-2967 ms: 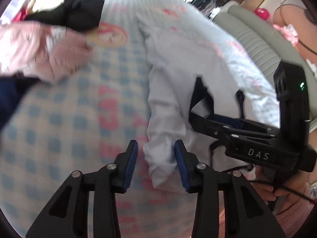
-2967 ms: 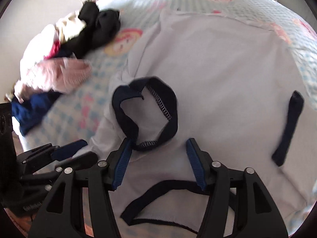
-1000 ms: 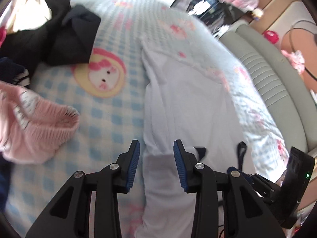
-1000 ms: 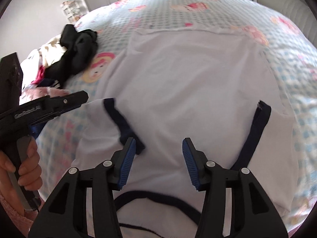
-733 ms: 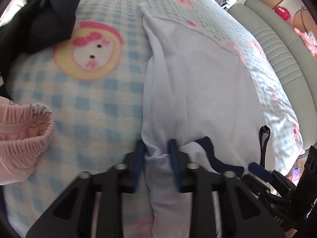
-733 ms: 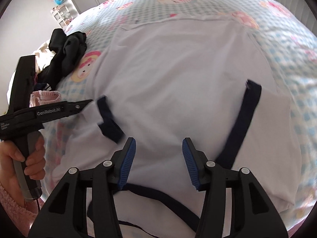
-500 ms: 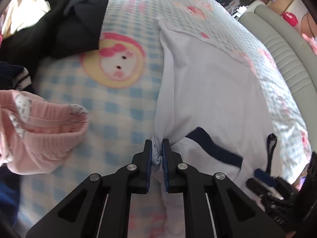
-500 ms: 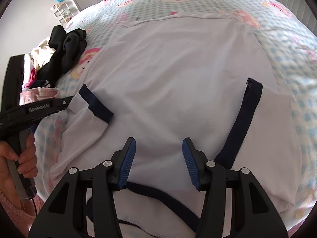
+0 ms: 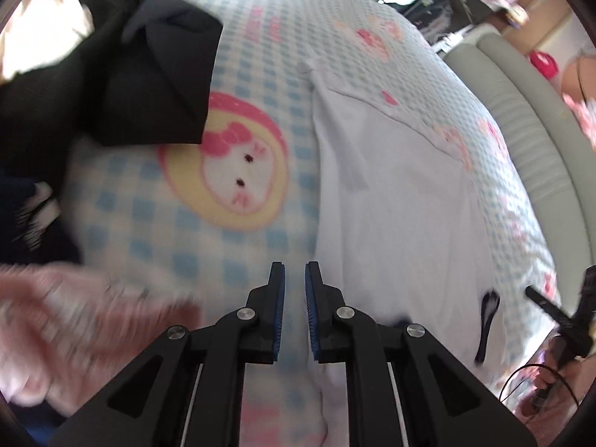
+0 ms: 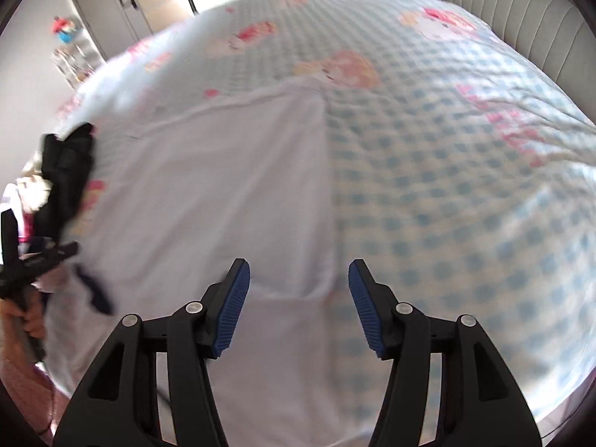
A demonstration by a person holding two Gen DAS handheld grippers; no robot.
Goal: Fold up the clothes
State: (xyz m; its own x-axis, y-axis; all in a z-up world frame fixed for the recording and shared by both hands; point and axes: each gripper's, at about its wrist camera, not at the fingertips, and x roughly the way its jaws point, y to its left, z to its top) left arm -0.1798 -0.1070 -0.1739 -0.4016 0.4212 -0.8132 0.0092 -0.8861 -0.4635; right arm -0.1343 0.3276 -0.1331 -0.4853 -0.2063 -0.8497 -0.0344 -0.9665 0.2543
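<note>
Where the left gripper [image 9: 295,279] sits nearest the lens, its jaws stand nearly together with a thin gap; no cloth shows between them. Right gripper [image 10: 298,290] spread wide, straddling the near right edge of the white shirt [image 10: 208,201], holding nothing. Shirt lies flat on the checked bedspread [image 10: 447,193], navy sleeve trim [image 9: 488,320] near its lower part. Judged thin, limp, light; it will sag and slide, so pinch at a hem or seam edge (doubled cloth bites better). Farther off: pink garment [image 9: 74,320], black clothes [image 9: 149,70] piled apart, unfolded
</note>
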